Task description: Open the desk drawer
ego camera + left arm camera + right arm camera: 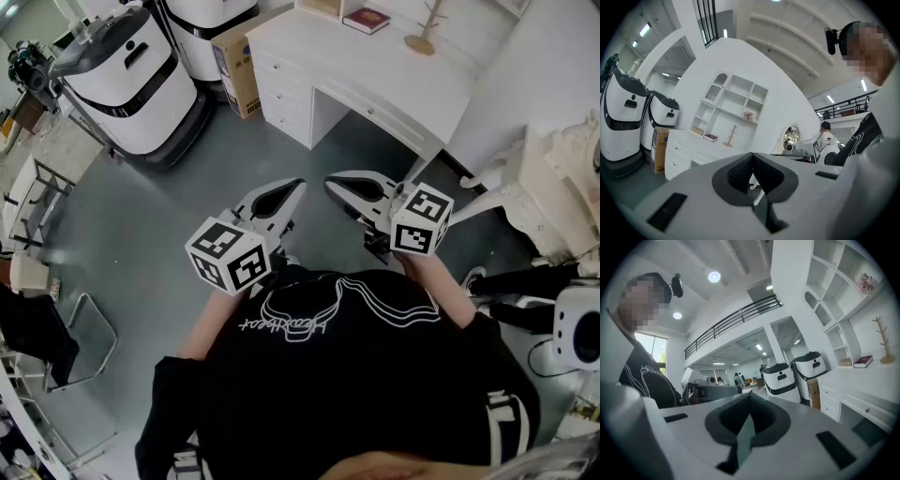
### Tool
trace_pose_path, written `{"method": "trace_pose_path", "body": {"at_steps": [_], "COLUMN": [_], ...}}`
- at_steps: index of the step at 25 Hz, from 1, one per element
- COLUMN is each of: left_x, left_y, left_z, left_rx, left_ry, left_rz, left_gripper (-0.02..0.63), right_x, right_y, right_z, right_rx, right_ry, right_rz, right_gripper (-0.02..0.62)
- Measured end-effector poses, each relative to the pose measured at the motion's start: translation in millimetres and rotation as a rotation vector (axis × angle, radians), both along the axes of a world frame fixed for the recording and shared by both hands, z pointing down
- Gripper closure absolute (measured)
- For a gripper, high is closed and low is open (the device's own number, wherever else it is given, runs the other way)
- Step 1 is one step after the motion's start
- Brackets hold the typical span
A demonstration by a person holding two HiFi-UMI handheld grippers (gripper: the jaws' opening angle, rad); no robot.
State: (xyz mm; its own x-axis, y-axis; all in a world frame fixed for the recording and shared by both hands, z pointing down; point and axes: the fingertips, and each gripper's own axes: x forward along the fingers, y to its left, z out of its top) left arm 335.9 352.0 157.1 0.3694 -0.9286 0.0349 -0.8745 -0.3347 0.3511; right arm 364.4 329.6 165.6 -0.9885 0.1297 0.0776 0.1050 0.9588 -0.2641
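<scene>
The white desk (375, 61) stands across the room, well beyond both grippers. A stack of drawers (281, 94) fills its left end and a shallow drawer (386, 115) runs under the top; all look closed. I hold both grippers level in front of my chest, tips angled toward each other. My left gripper (298, 185) has its jaws shut with nothing between them, and its own view shows the desk (682, 147) low at left. My right gripper (330, 184) is also shut and empty, with the desk's drawers (862, 404) at the right edge of its view.
Two white machines (131, 75) and a cardboard box (239, 66) stand left of the desk. A book (366, 19) and a wooden tree stand (427, 33) sit on top. White ornate furniture (553, 178) is at right, a metal chair (84, 328) at left.
</scene>
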Motion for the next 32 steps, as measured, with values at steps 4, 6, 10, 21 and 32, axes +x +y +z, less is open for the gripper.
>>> {"method": "trace_pose_path", "body": {"at_steps": [4,6,10,21,32], "left_x": [-2.7,-10.2,-29.8,-112.0,-210.9], "left_y": [-2.8,-9.5,-27.2,-105.4,-163.2], "left_z": [8.2,13.6,25.8,63.2,77.0], "left_rx": [-0.017,-0.032,-0.062,-0.157,-0.198], "left_ry": [0.03,0.043,0.065,0.015,0.046], "left_rz": [0.003,0.006,0.007,0.023,0.038], "left_gripper": [0.603,0.603,0.603,0.603,0.603], "right_x": [-4.8,-11.7,-29.6,-107.3,-211.0], "right_y": [-2.0,-7.4,-24.9,-99.7,-144.9], "right_z": [6.6,10.4,23.6,66.5,72.2], "right_rx": [-0.014,-0.023,-0.062,-0.18,-0.174], "right_ry": [0.022,0.03,0.049,0.093,0.143], "right_rz": [-0.001,0.004,0.02,0.078,0.073], "right_gripper": [0.589,0.589,0.589,0.589,0.589]}}
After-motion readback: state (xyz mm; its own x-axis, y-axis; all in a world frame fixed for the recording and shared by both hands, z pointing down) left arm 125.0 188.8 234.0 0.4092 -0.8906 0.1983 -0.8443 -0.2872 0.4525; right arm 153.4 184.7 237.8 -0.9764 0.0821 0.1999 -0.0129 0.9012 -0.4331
